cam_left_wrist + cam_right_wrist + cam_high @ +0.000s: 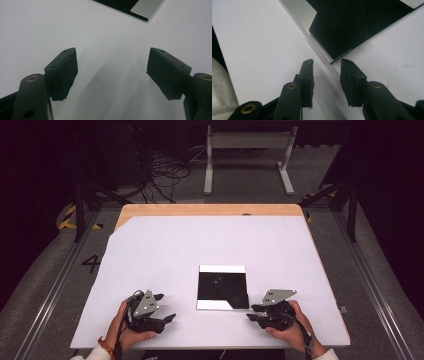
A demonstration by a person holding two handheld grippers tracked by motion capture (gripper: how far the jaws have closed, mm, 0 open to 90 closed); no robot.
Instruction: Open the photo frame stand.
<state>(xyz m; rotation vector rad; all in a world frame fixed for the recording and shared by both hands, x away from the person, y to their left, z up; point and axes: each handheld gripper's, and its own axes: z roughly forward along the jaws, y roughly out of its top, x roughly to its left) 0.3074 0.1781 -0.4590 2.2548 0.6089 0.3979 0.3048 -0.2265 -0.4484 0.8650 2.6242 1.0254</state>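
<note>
Two hands come in at the near edge of the tabletop (165,245), each holding a gripper. On the left, the left gripper (167,307) has its jaws wide apart with nothing between them, just white tabletop. On the right, the right gripper (252,312) has its jaws a little apart, and they hold nothing. Its tips sit just beside the near corner of the shiny black square plate (222,287), which lies flat on the tabletop between the two grippers.
</note>
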